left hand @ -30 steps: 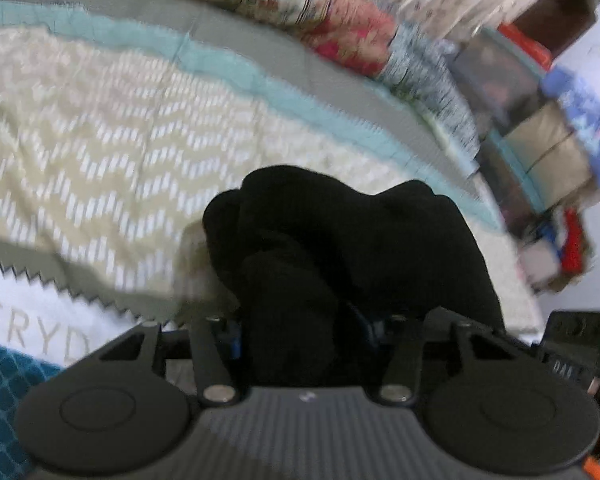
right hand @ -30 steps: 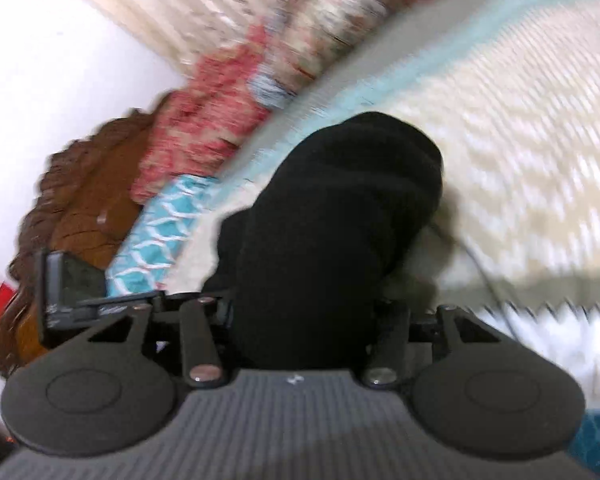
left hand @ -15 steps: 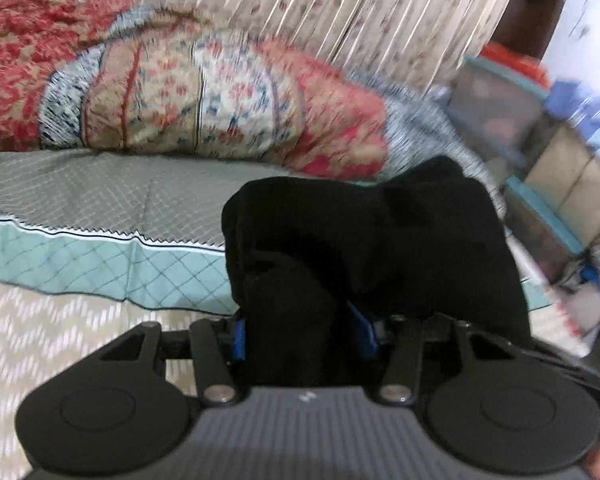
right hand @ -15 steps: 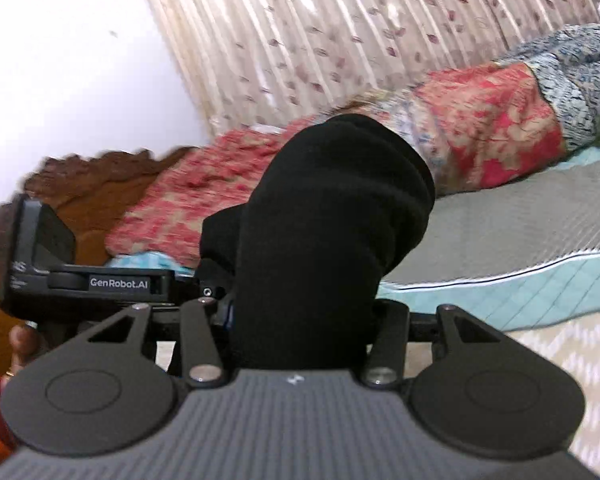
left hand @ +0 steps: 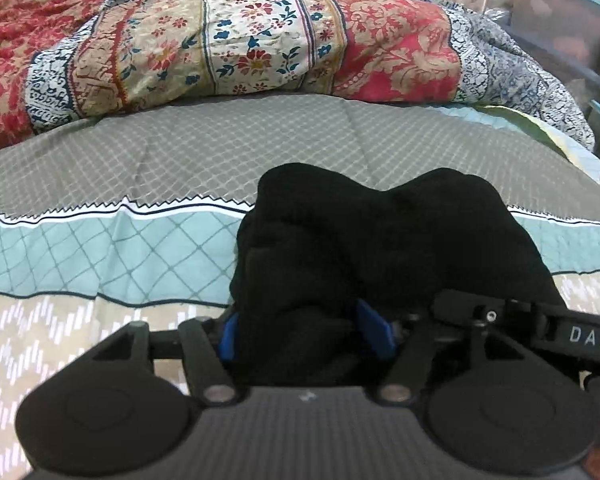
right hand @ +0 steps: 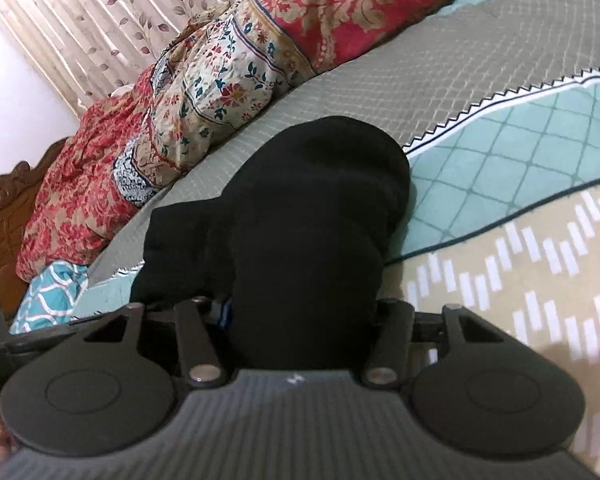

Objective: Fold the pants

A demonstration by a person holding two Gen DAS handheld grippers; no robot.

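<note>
- Pants (left hand: 380, 248): black, bunched, hanging from both grippers over the bed (left hand: 100, 248), above its teal diamond band toward the far edge where the quilt (left hand: 260, 40) is heaped. I cannot tell whether any part is resting on the cover yet.
- Left gripper (left hand: 306, 334): I am watching its jaws, which have just been opening; blue pads (left hand: 374, 330) are showing either side of the cloth, which is between them. Whether the pads are pressing on the fabric I cannot tell.
- Right gripper (right hand: 300, 312): its jaws have also just been opening, with a thick roll of the pants between them and hiding the pads. I cannot tell whether the grip is holding.
- Step in hand, as I am judging it: laying the carried fold down and letting go.
- Doing it well: I am aiming to lower both ends level, letting the fabric settle flat on the cover before pulling back, and drawing both grippers straight out so no layer is dragging along.
- Risk: one side releasing first, skewing the fold.
</note>
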